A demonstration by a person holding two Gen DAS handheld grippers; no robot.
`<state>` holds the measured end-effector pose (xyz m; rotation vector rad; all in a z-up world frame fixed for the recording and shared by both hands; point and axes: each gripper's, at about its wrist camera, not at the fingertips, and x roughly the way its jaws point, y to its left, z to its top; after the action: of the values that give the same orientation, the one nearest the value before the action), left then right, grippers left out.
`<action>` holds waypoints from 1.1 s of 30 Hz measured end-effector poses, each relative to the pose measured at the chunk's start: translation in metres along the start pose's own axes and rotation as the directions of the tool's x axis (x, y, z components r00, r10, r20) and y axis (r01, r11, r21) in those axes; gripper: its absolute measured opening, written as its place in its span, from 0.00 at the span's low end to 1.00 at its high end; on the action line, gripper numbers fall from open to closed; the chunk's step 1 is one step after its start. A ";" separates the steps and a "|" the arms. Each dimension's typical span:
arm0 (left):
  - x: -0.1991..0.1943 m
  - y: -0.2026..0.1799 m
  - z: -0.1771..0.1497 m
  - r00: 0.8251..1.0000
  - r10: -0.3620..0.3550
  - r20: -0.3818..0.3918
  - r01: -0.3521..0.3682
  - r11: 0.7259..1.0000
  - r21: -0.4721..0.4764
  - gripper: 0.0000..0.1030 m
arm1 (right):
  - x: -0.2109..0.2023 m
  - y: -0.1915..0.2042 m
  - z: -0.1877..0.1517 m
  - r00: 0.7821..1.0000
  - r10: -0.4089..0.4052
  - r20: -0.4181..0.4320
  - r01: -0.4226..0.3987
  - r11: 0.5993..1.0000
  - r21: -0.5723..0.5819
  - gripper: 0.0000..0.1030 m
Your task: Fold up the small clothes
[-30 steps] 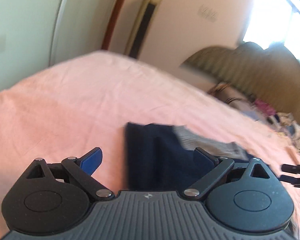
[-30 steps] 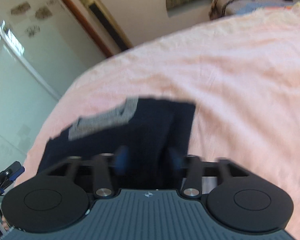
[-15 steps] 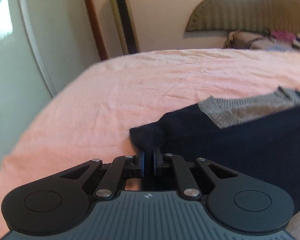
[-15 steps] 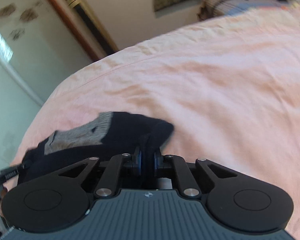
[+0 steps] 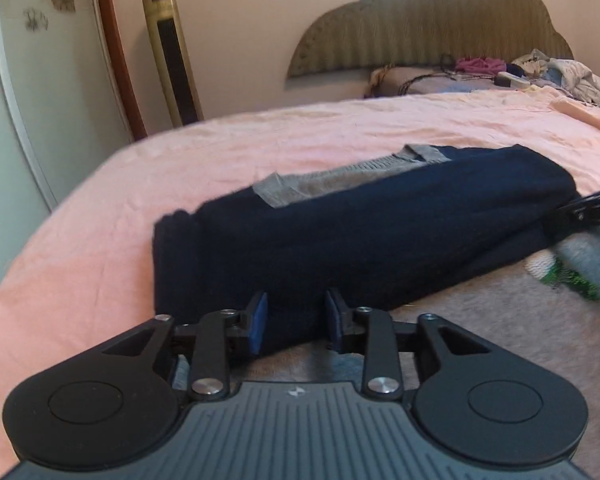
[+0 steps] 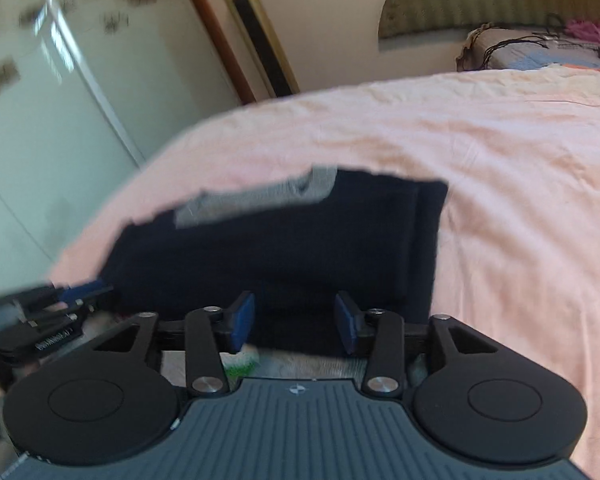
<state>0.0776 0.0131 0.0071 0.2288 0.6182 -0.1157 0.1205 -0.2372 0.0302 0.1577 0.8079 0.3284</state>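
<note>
- The navy garment (image 5: 360, 232) is folded over into a long, chunky band lying across the pink bed sheet (image 5: 260, 148), near the sheet's close edge.
- It's dark knit fabric with a grey ribbed strip (image 5: 320, 182) poking out along the far top edge, looks like a waistband or hem.
- On the left end you can see stacked layers at the fold, so it's doubled up at least once.
- The near edge of it overlaps a fuzzy grey garment (image 5: 500, 312) that has a small white and green patch on it.
- Left gripper (image 5: 296, 322): its blue-padded fingers (image 5: 258, 320) are partway apart and opening, with the navy garment's near edge sitting between them; the pads don't look like they're pressing on it.
- Right gripper (image 6: 295, 318): same deal, fingers (image 6: 242, 318) partly spread and opening, the navy fabric's edge in the gap, not pinched as far as I can see. That view is a bit blurry.
- Each gripper shows up at the edge of the other's view, one at either end of the fold.
- Farther back: a scalloped headboard (image 5: 428, 28), a pile of clothes (image 5: 540, 72) by the pillows, and a tall gold fan (image 5: 172, 56) against the wall.
</note>
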 end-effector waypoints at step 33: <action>-0.113 0.039 -0.091 0.994 -0.077 -0.074 0.070 0.992 -0.102 0.76 | -0.095 0.029 -0.117 0.983 -0.170 0.072 0.180 0.972 -0.155 0.99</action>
<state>-0.0585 0.0781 0.0082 0.1144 0.7088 -0.1471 -0.0329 -0.2414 0.0227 -0.0549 0.7285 0.2199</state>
